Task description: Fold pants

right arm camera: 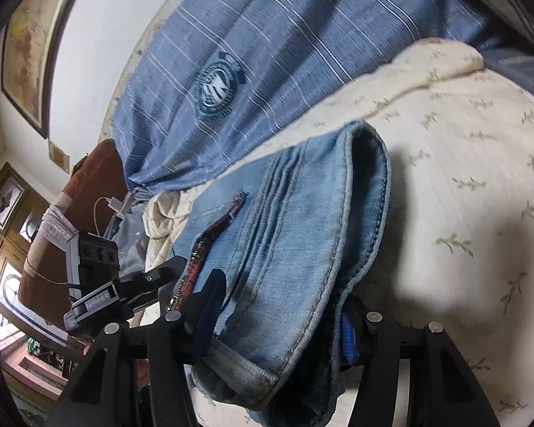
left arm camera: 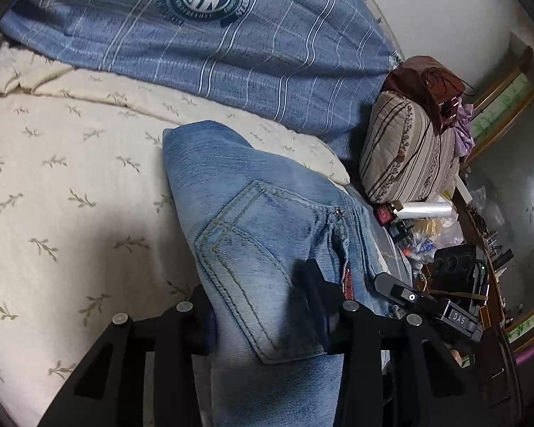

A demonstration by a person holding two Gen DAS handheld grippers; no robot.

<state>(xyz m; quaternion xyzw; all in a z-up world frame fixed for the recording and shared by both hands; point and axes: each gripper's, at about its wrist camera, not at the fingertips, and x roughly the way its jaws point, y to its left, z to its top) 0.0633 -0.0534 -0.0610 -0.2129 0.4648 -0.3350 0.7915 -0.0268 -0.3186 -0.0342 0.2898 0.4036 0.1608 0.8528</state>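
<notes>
The jeans (left arm camera: pixel 252 220) are seen bunched into a thick folded bundle at lower centre of both views, held above the cream leaf-print bedspread (left arm camera: pixel 71 178). The left gripper (left arm camera: pixel 263 315) is clamped on the denim by the back pocket (left arm camera: pixel 256 249); the right gripper (right arm camera: pixel 281 323) is clamped on the layered waistband end. The folding is judged well advanced, with several layers already stacked. The bundle is not yet laid flat and squared. A blue striped quilt (left arm camera: pixel 231 57) fills the upper frame.

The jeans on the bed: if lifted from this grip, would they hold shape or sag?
The jeans would probably sag: the denim already drapes in soft folds. Thick seams and stacked layers suggest some weight. Both tools, left and right, pinch cloth, so slipping seems unlikely.
</notes>
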